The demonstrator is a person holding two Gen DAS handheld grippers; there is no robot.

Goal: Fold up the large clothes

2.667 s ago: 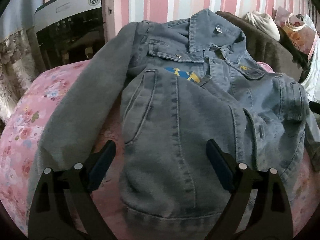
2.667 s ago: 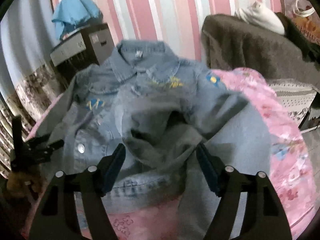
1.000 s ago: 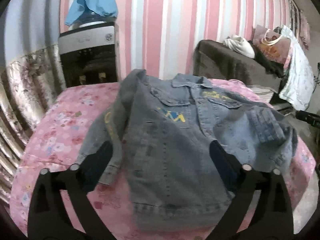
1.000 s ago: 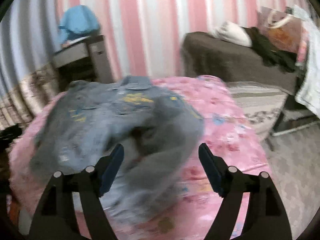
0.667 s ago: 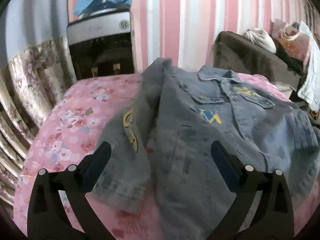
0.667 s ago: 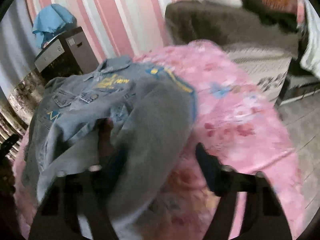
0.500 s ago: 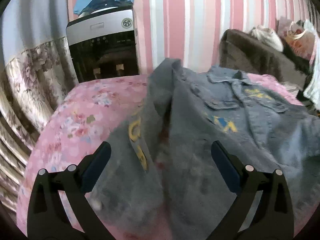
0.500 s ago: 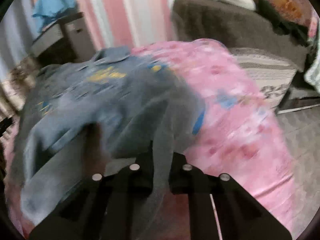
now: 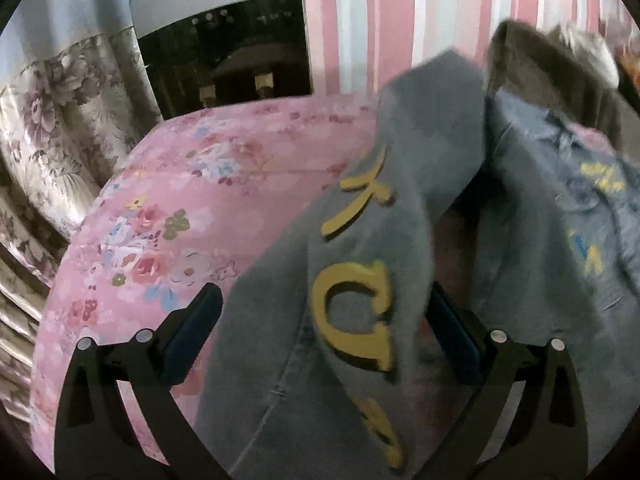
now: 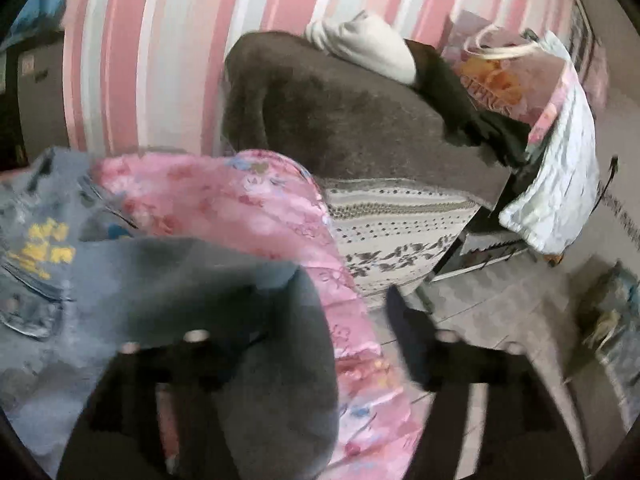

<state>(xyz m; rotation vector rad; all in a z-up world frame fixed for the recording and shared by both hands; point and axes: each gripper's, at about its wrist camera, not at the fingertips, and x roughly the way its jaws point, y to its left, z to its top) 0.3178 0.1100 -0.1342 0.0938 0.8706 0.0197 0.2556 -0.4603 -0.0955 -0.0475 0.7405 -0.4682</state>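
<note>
A blue denim jacket (image 9: 540,248) with grey sleeves lies on a pink floral bedspread (image 9: 192,208). In the left wrist view its grey sleeve with yellow letters (image 9: 360,280) lies between the fingers of my left gripper (image 9: 324,332), which is open around it. In the right wrist view the jacket front (image 10: 44,264) is at the left and its other grey sleeve (image 10: 276,380) lies near the bed's right edge, between the fingers of my right gripper (image 10: 316,320). That gripper is open; the picture is blurred.
A black and silver water dispenser (image 9: 224,40) stands behind the bed by a flowered curtain (image 9: 60,128). A brown armchair (image 10: 340,120) with clothes and bags stands to the right. The tiled floor (image 10: 500,320) lies beyond the bed's right edge (image 10: 360,320).
My left gripper has moved in low over the lettered sleeve. My right gripper, shut half a second ago, has opened and swung right toward the bed's edge over the other sleeve.
</note>
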